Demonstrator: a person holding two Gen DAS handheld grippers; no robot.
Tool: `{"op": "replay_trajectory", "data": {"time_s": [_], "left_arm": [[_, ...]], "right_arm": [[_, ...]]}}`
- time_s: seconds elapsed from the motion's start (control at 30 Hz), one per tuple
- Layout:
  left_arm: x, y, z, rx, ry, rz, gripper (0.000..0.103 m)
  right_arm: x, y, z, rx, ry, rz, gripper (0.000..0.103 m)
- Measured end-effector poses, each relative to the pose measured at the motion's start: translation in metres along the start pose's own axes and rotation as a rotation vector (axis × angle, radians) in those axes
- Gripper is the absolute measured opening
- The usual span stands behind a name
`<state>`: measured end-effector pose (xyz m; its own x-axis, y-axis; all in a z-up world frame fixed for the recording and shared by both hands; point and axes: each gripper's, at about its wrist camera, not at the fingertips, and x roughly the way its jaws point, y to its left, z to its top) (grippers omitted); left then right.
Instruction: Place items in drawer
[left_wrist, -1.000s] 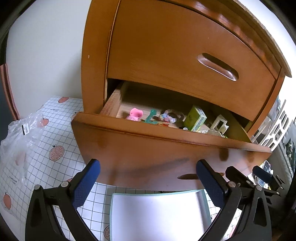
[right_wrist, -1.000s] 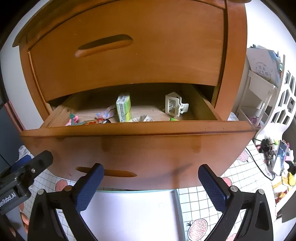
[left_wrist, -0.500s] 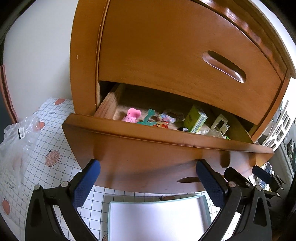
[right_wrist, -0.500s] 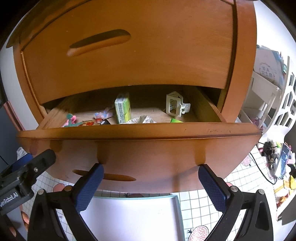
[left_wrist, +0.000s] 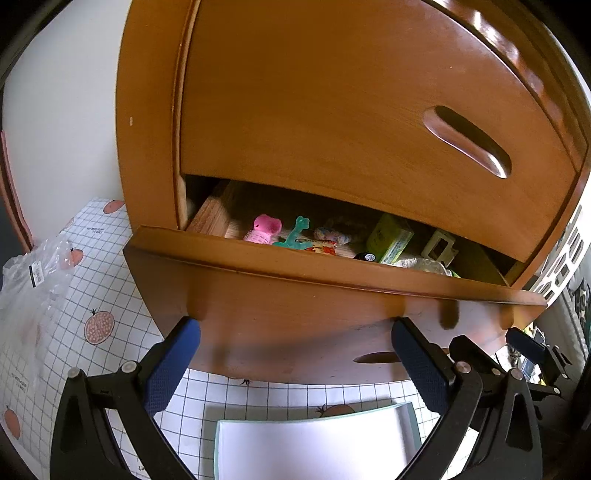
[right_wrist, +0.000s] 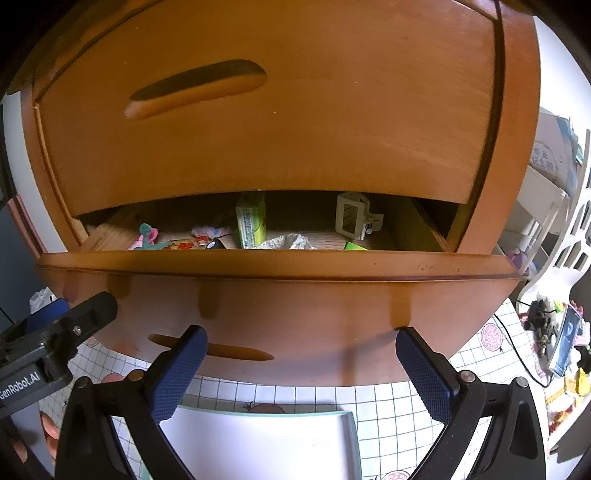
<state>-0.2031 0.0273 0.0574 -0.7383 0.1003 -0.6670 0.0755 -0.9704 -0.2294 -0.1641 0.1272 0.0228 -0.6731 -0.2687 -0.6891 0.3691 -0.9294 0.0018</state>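
I have both grippers up against the front panel of the lower wooden drawer (left_wrist: 295, 314), which stands partly open under the shut upper drawer (left_wrist: 351, 110) of the brown wooden cabinet (left_wrist: 147, 110). My left gripper (left_wrist: 293, 354) has its 2 blue-padded fingers (left_wrist: 173, 365) spread wide, tips at the drawer's front panel, nothing between them. My right gripper (right_wrist: 301, 363) is the same: 2 fingers (right_wrist: 179, 369) spread wide, empty, tips against the panel near its slot handle (right_wrist: 212, 349). Whether the tips truly touch the wood, I cannot tell.

Inside the drawer I see the items lying on its floor. At the left sits a pink toy (left_wrist: 266, 228), with a teal plastic figure (left_wrist: 295, 232) just right of it and a small pastel bundle (left_wrist: 332, 234) beyond. Near the middle a yellow-green carton (right_wrist: 251, 219) stands upright, a crumpled white tissue (right_wrist: 286, 242) near its base. To the right a cream hair claw clip (right_wrist: 354, 218) rests toward the far side.

Below the grippers, on the white grid-patterned surface (left_wrist: 110, 295) with fruit prints, lies a pale tray with a light green rim (left_wrist: 314, 443), empty as far as it shows. A clear plastic bag (left_wrist: 33, 280) lies at the far left.
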Motion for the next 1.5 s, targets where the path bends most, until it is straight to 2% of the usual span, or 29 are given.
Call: {"op": "replay_trajectory", "data": {"time_s": [0.57, 1.5], "left_arm": [[-0.002, 0.004, 0.002, 0.006, -0.001, 0.016, 0.103], [-0.022, 0.010, -0.015, 0.019, 0.001, 0.043, 0.103]], "right_arm": [[-0.002, 0.003, -0.003, -0.010, 0.002, -0.012, 0.103], [-0.009, 0.005, -0.003, -0.029, 0.022, -0.028, 0.103]]}}
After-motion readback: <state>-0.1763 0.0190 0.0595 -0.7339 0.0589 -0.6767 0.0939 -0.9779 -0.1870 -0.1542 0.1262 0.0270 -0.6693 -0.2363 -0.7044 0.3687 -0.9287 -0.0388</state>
